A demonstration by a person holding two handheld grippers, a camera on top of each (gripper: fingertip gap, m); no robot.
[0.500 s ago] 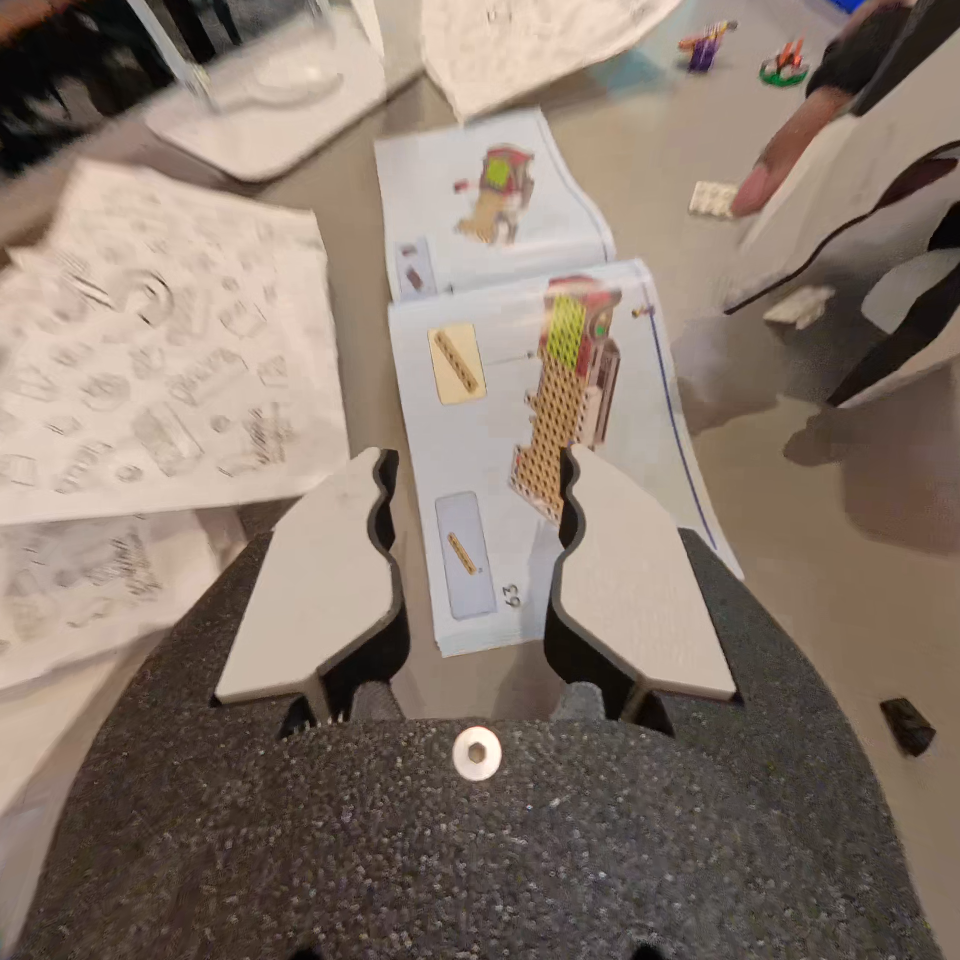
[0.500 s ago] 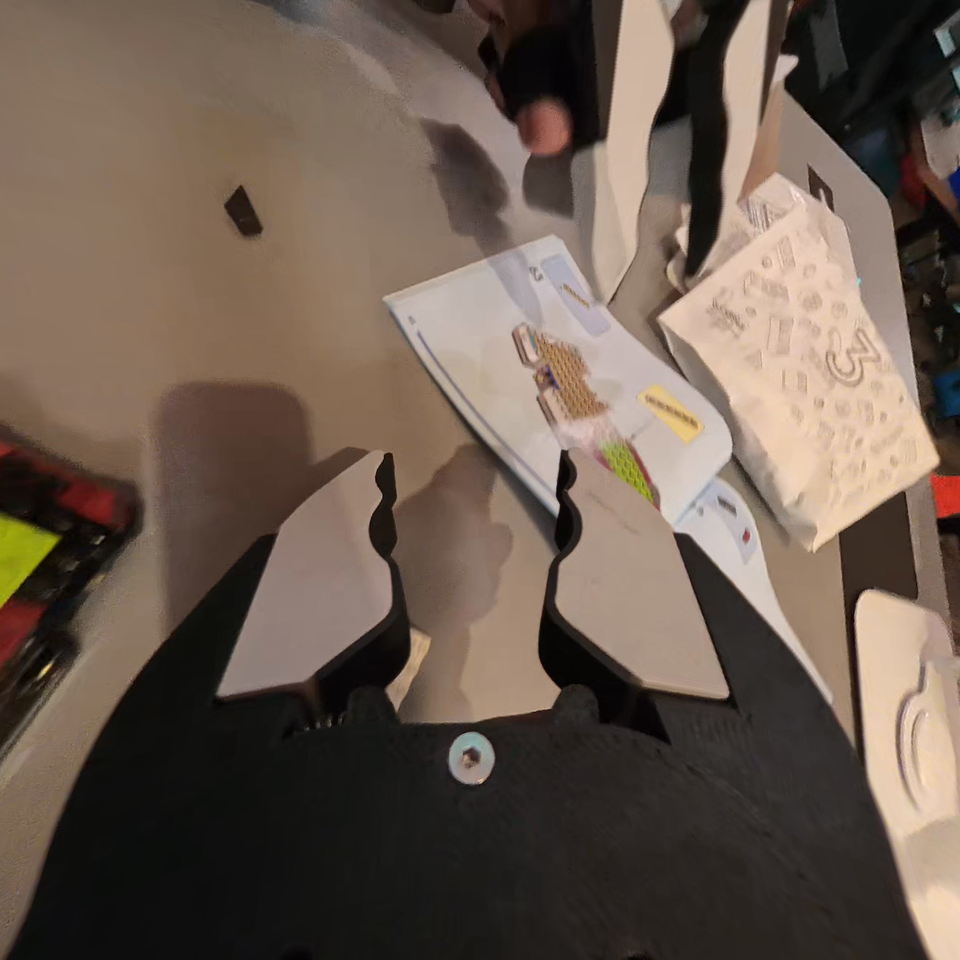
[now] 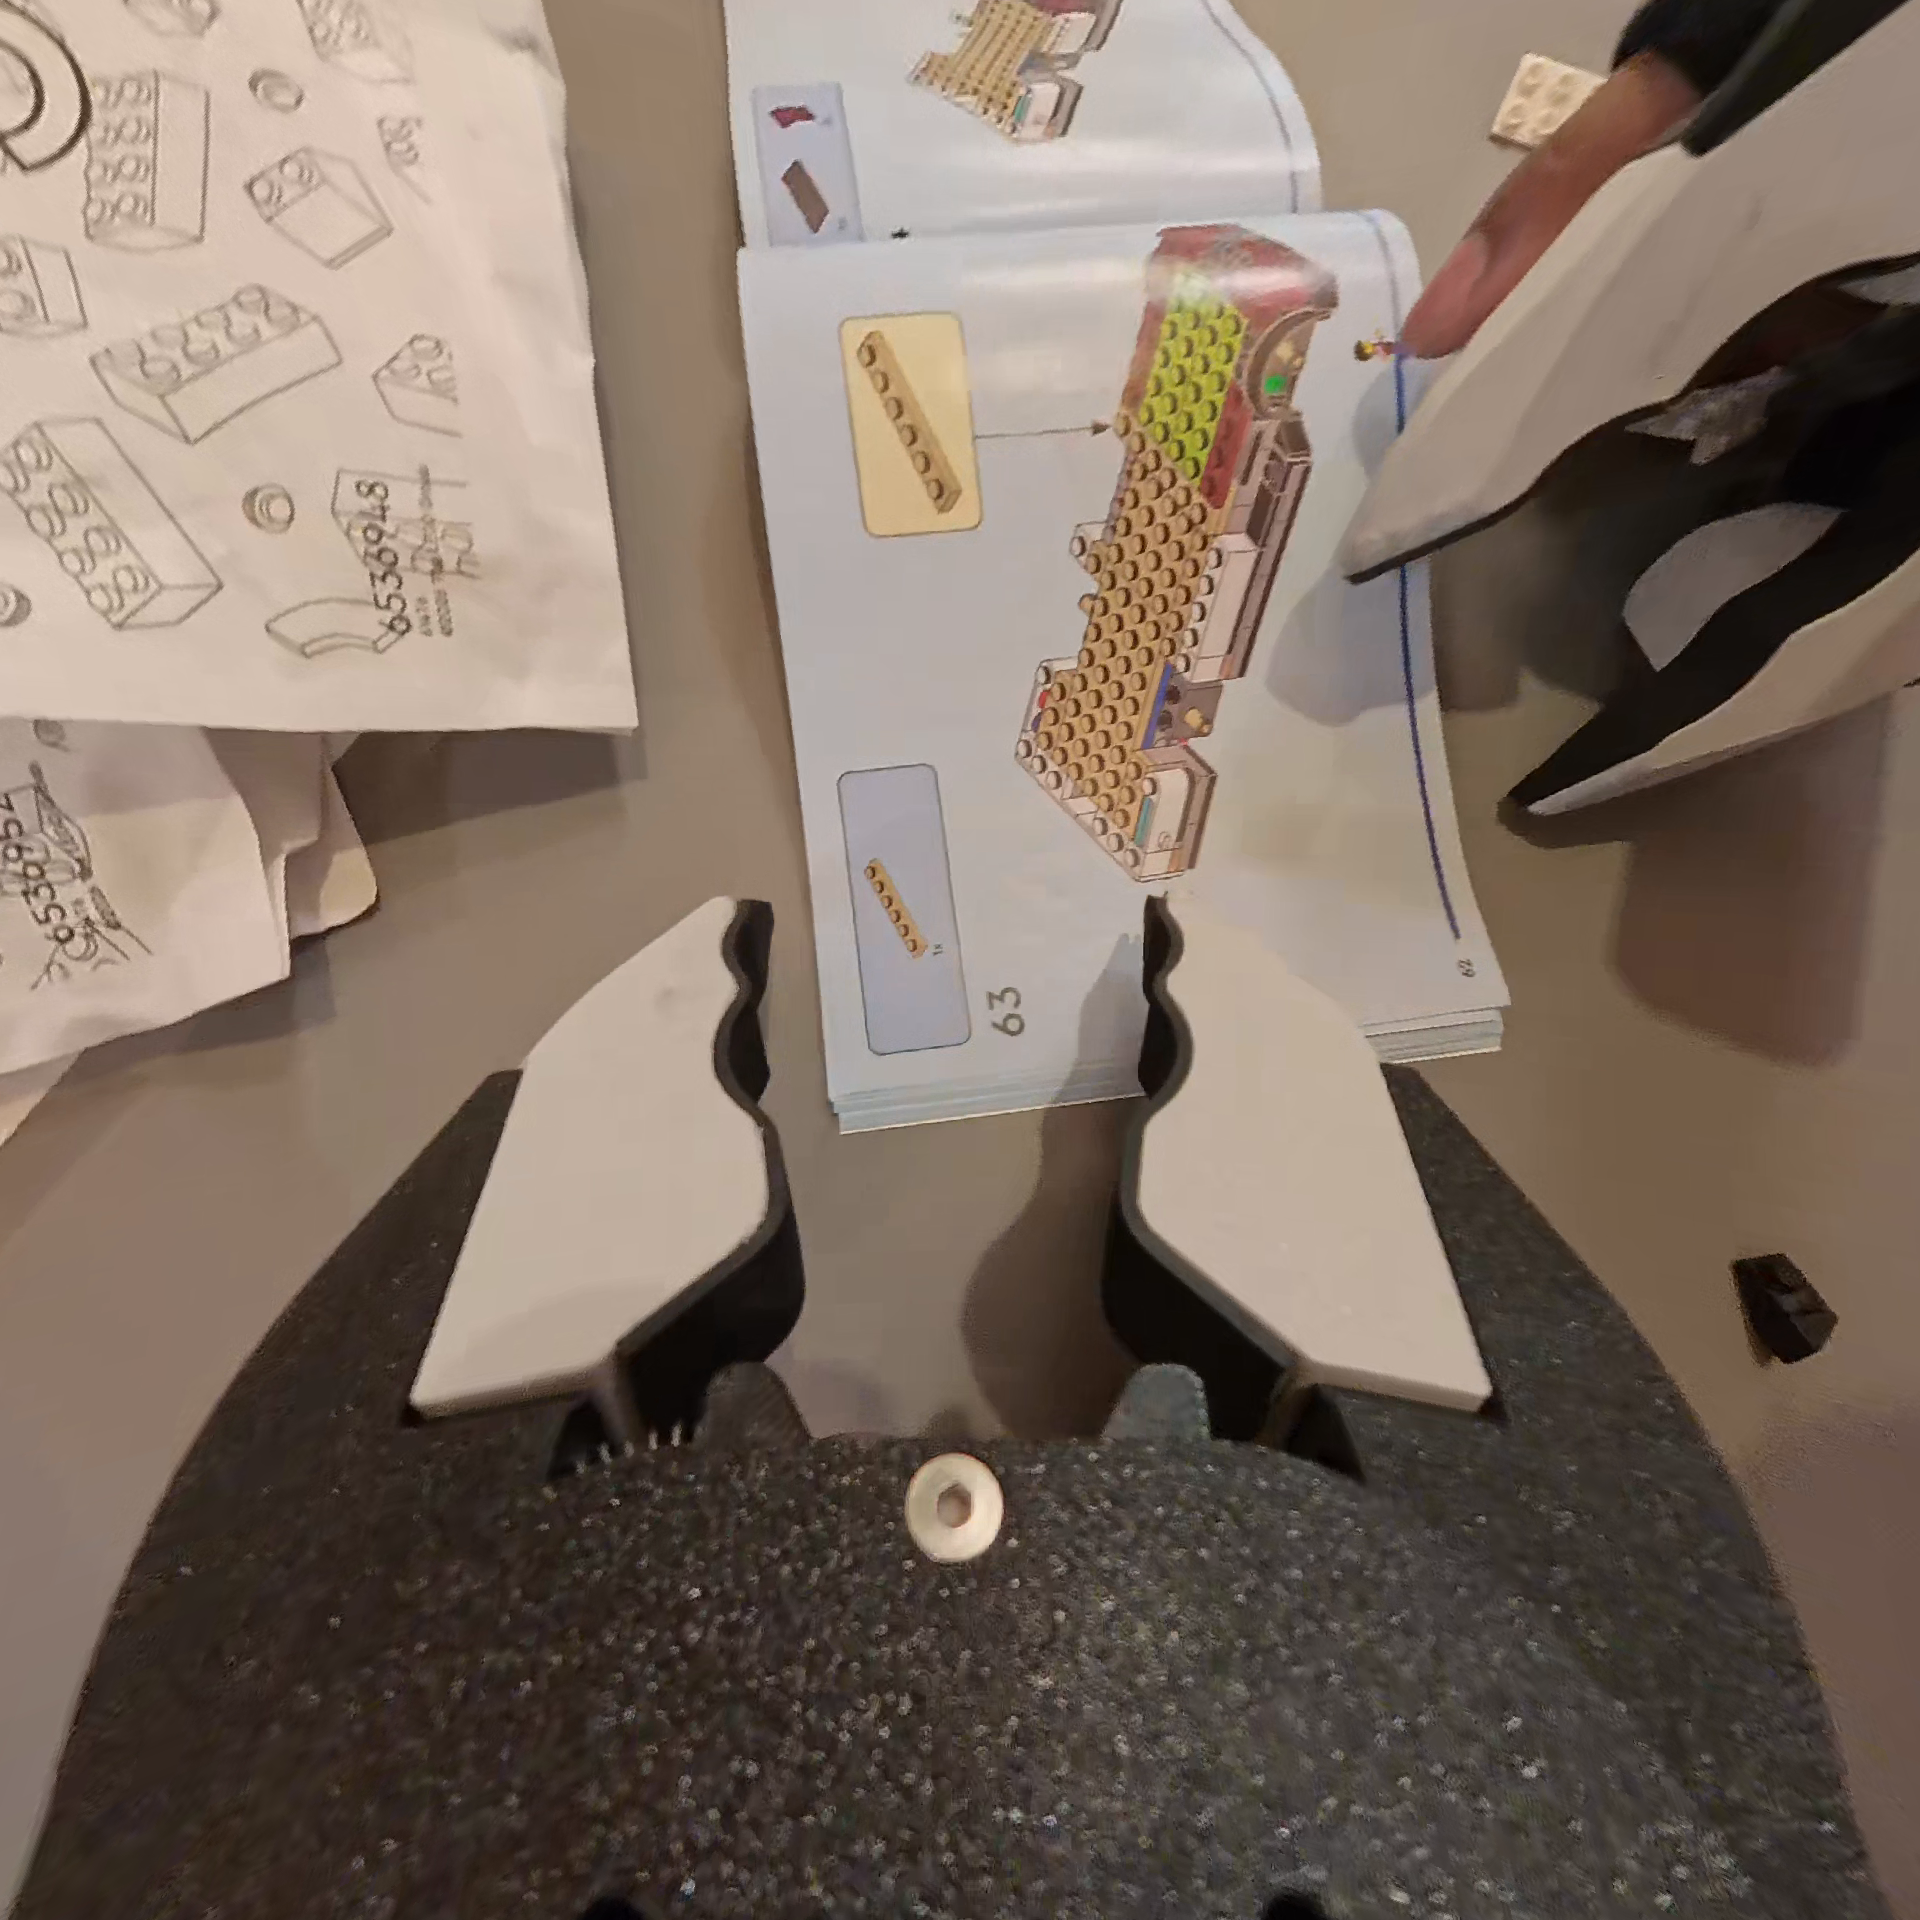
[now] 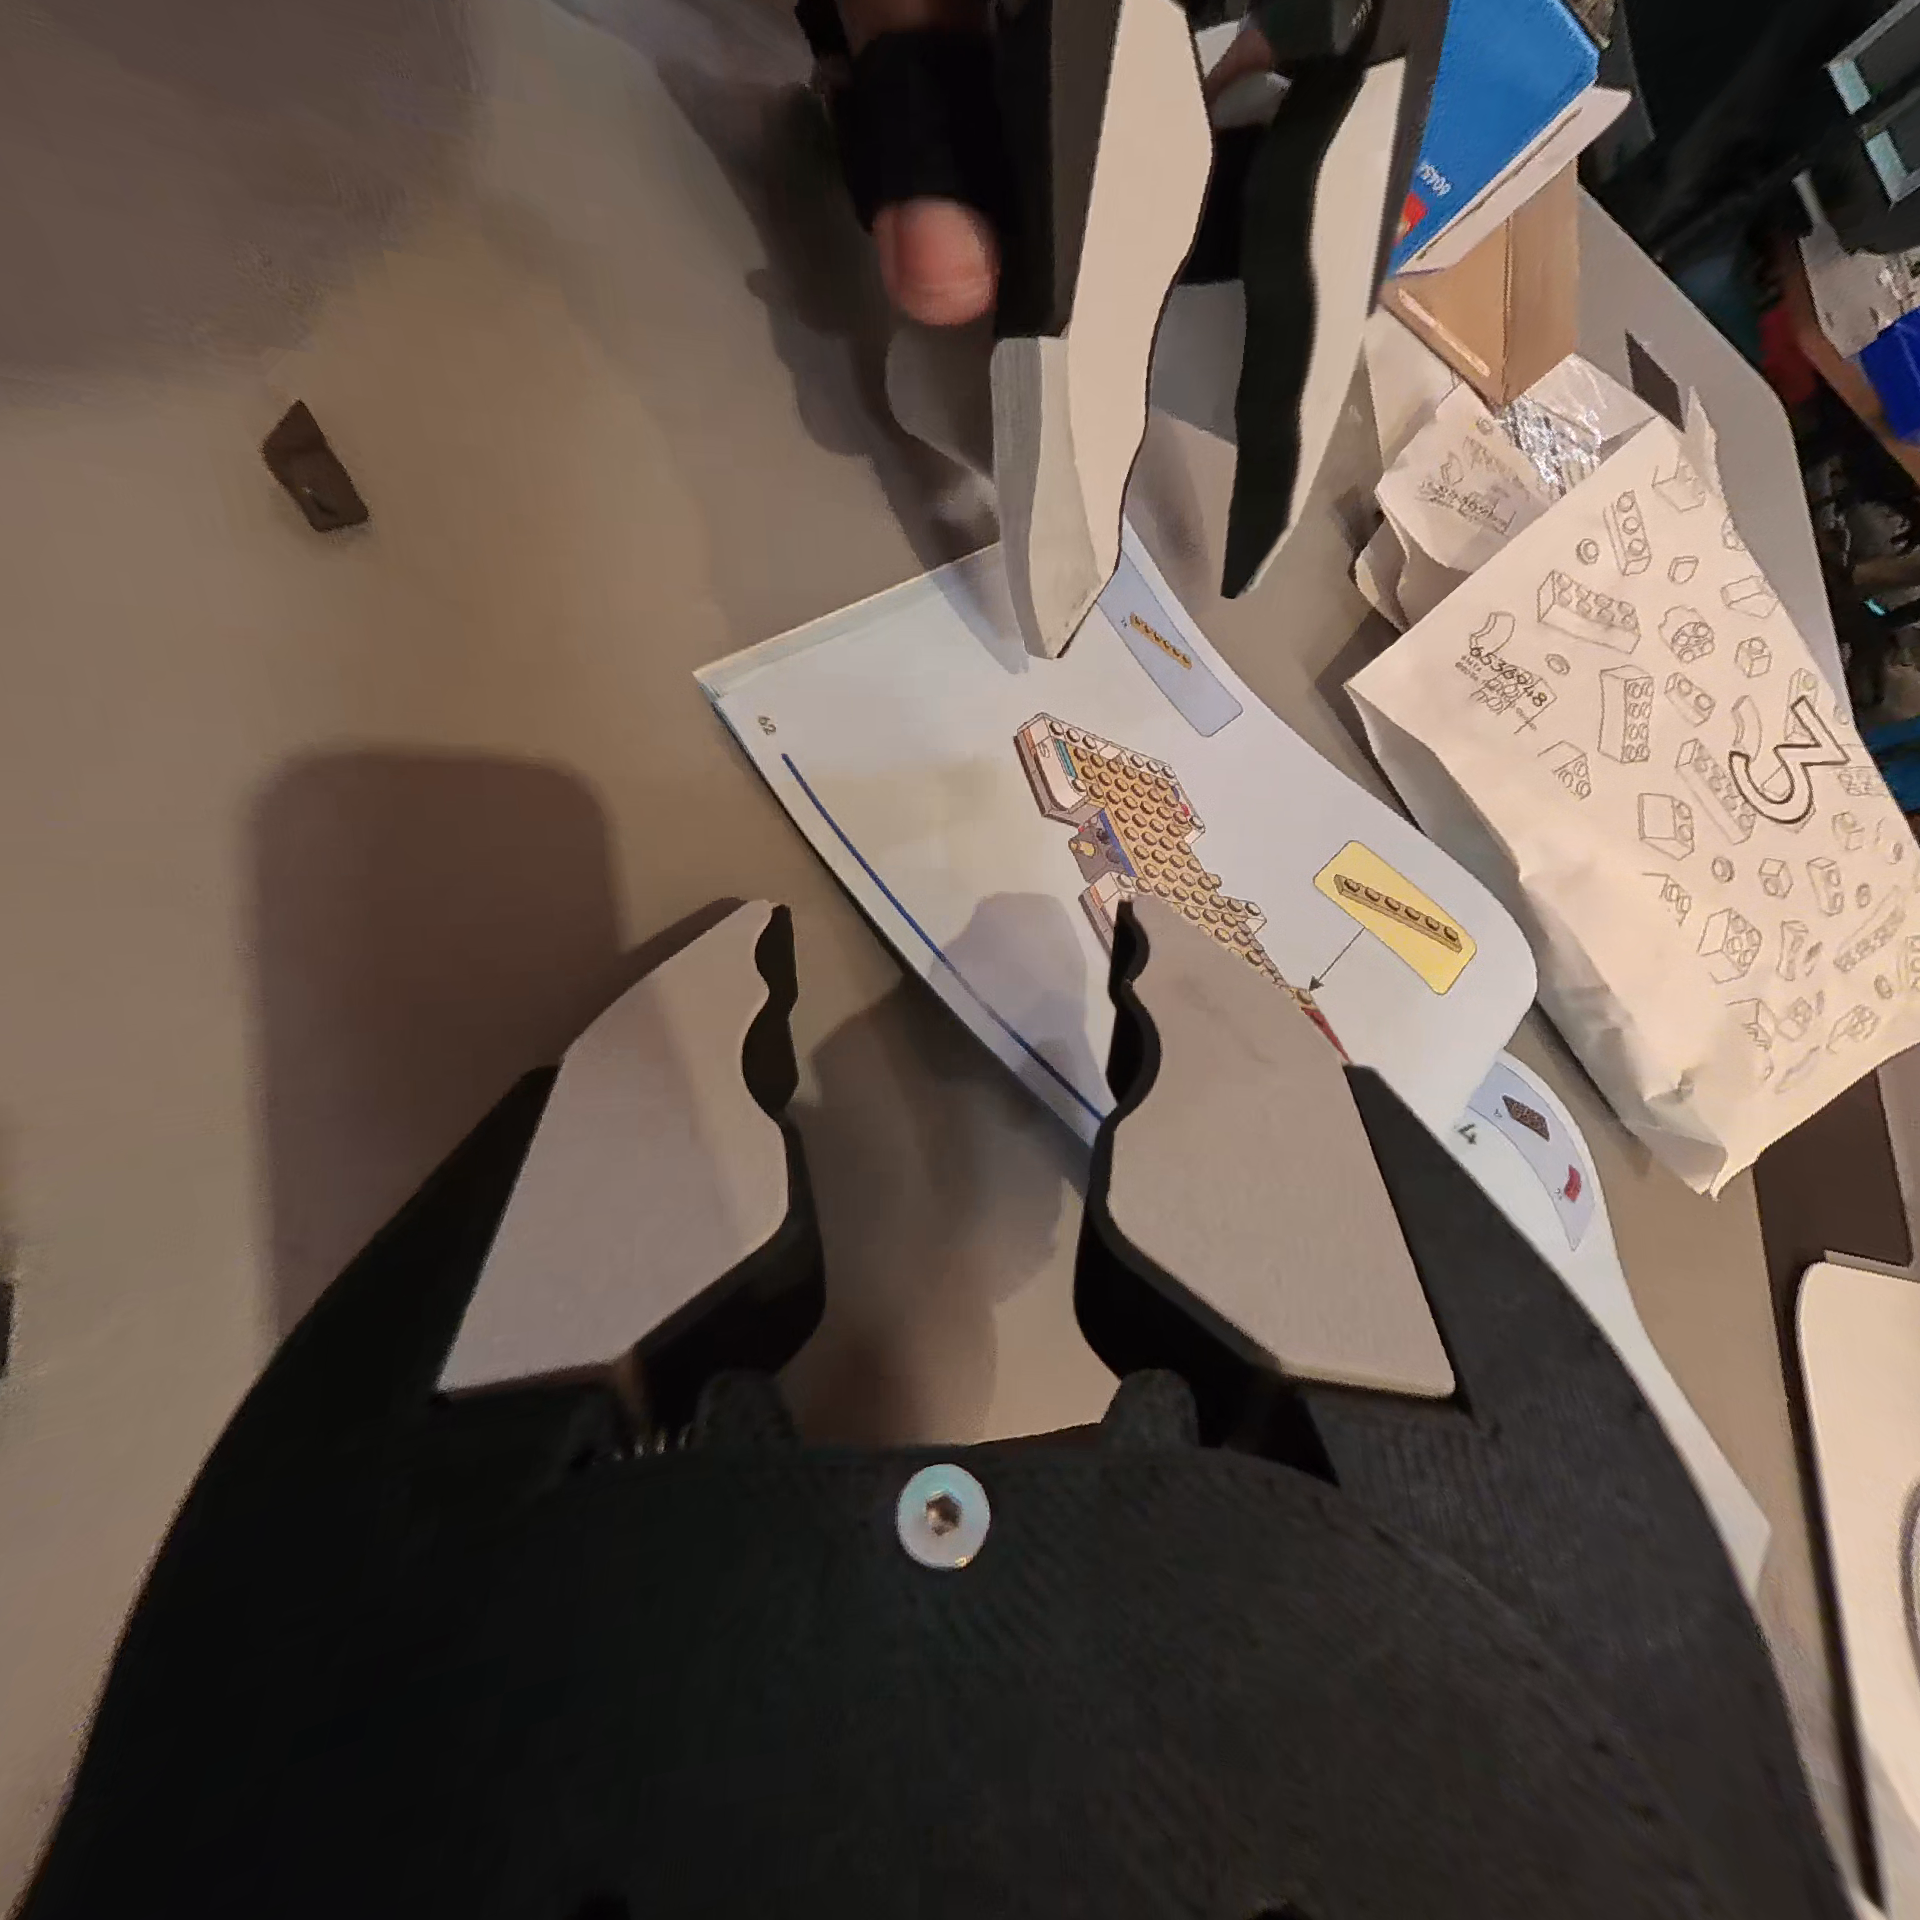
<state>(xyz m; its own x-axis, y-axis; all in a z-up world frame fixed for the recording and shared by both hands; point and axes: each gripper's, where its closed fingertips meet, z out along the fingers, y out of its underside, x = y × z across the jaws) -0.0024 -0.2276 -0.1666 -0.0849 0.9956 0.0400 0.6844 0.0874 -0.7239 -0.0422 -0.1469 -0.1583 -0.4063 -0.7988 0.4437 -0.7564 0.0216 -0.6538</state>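
My left gripper [image 3: 954, 935] is open and empty, low over the near edge of an open brick-building instruction booklet [image 3: 1039, 644] that lies flat on the table. My right gripper [image 4: 951, 935] is open and empty over the booklet's [image 4: 935, 810] edge on its side. Each gripper shows in the other's view. The right gripper [image 3: 1434, 686] hangs over the booklet's right edge, with a gloved hand's finger [image 3: 1496, 239] behind it. The left gripper [image 4: 1148, 582] points down at the booklet's far corner. No pad touches the booklet.
White printed paper bags [image 3: 260, 364] lie left of the booklet, also in the right wrist view [image 4: 1683, 831]. A small black brick [image 3: 1782, 1304] and a white plate brick [image 3: 1543, 99] lie on the grey table [image 3: 675, 810]. A blue box [image 4: 1486, 125] and a white tray [image 4: 1860, 1455] stand beyond.
Both grippers have come down closer to the booklet. The left jaws have opened a little wider. The right gripper has moved in over the booklet's edge. Nothing was taken hold of.
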